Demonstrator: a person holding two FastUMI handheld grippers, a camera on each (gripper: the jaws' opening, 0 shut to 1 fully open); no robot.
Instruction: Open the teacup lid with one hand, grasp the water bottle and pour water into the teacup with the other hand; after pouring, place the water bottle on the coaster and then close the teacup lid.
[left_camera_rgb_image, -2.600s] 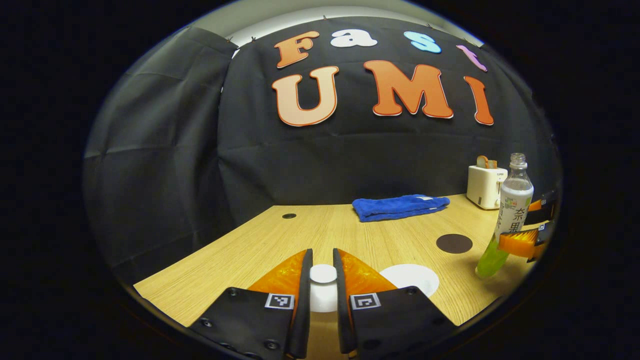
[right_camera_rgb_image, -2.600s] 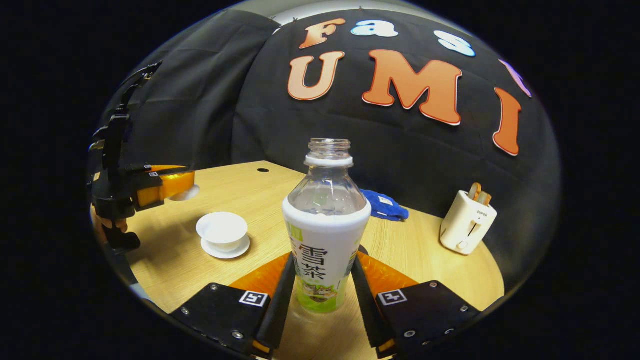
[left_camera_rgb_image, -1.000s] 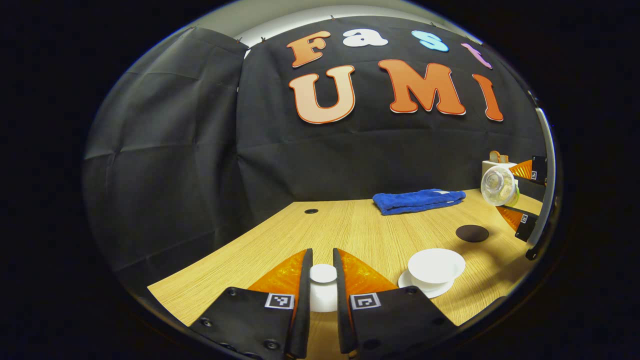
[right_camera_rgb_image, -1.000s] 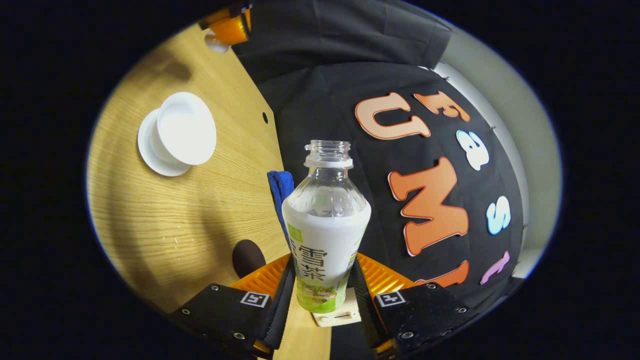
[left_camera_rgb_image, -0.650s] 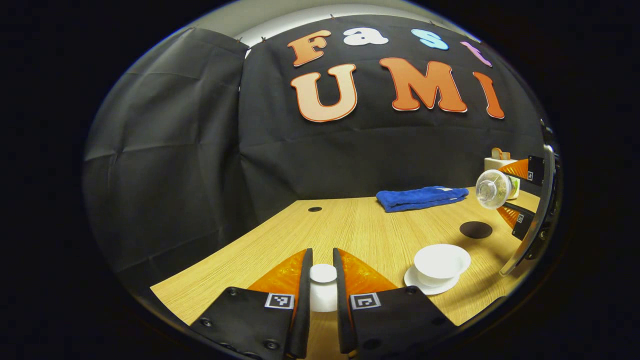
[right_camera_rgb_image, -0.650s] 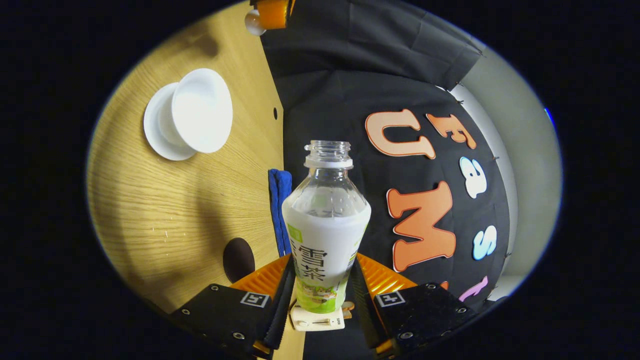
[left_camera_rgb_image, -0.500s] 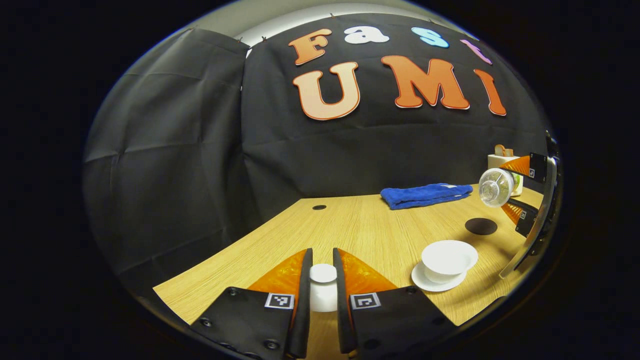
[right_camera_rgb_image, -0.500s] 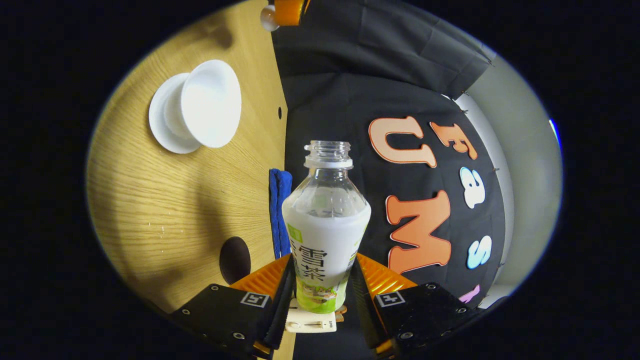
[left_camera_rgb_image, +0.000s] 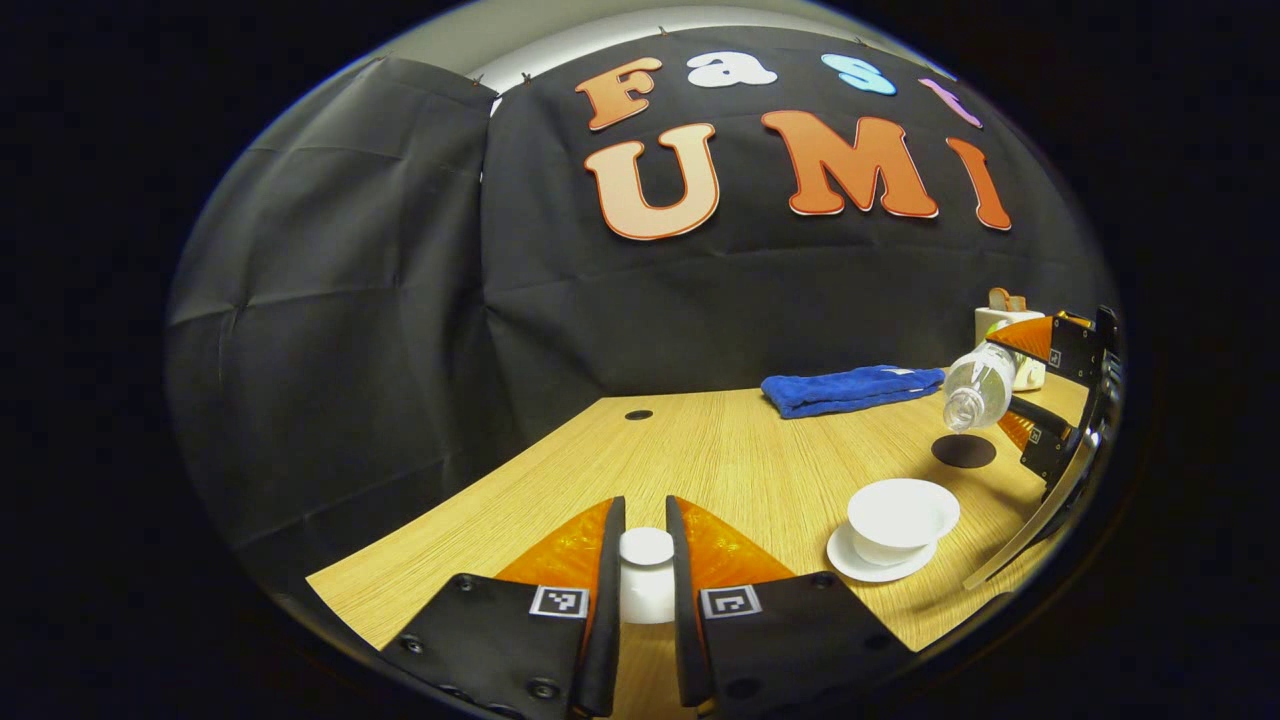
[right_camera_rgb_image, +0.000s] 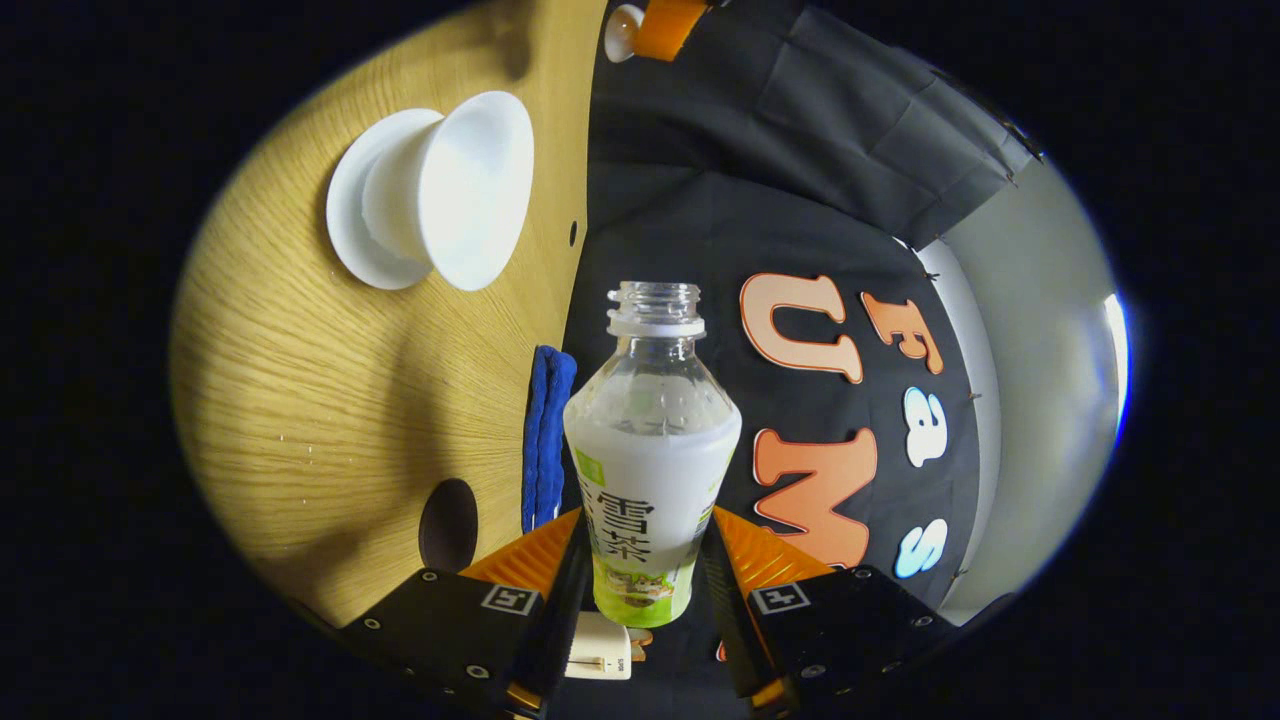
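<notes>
Left gripper view, 6 o'clock: left gripper (left_camera_rgb_image: 645, 580) clamps the small white ceramic lid (left_camera_rgb_image: 646, 548) by its knob, held over the light wooden table (left_camera_rgb_image: 700, 450). At 4 o'clock, the open white porcelain teacup (left_camera_rgb_image: 902, 508) sits on its white saucer (left_camera_rgb_image: 870, 568). At 3 o'clock, the round dark coaster (left_camera_rgb_image: 964, 450); above it the right gripper (left_camera_rgb_image: 1020, 385) grips the clear plastic water bottle (left_camera_rgb_image: 972, 383), tilted neck-down toward the teacup. A folded blue towel (left_camera_rgb_image: 850, 388) lies at 2 o'clock.
</notes>
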